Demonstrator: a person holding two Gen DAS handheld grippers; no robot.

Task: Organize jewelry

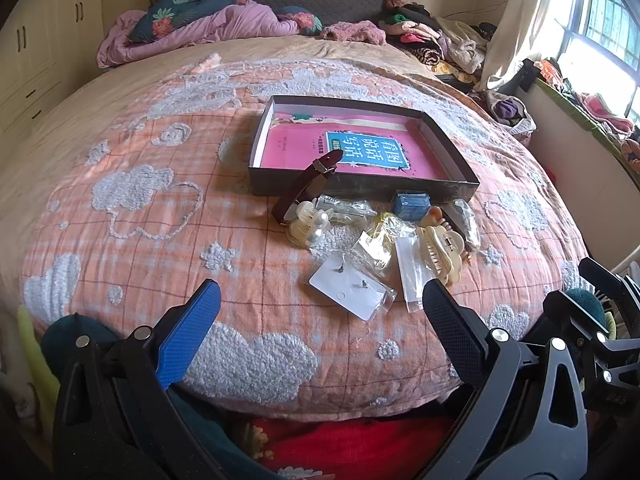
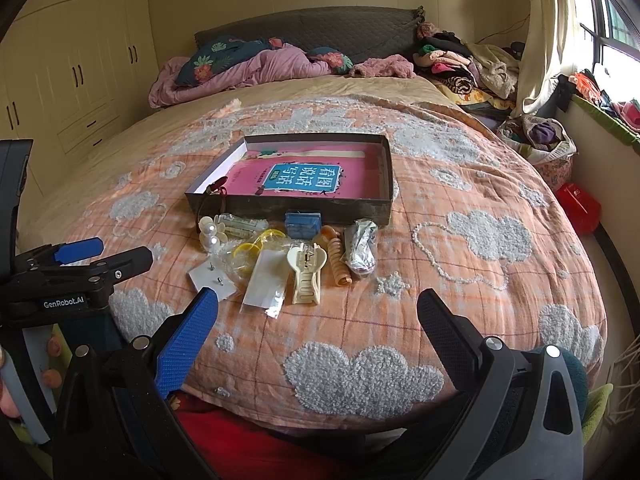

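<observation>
So the bed [image 2: 460, 280] has an orange plaid quilt with fuzzy white clouds on it. A shallow dark box [image 2: 296, 204] sits mid-bed. Right in front of it there's a loose pile: a brown strap [image 1: 304, 184] leaning on the box's edge, pearly clip [image 2: 210, 234], blue packet [image 2: 303, 224], cream claw clip [image 2: 306, 280], orange spiral tie [image 2: 339, 264], a silvery bag [image 2: 362, 250], an earring card [image 1: 350, 288] and clear baggies [image 2: 264, 280]. Pink bedding [image 2: 240, 74] and a clothes heap [image 2: 460, 64] are up by the headboard.

Tufted cloth bedspread [image 1: 160, 200]; glossy plastic hair claw [image 2: 305, 276]; matt cardboard box [image 2: 288, 204].
</observation>
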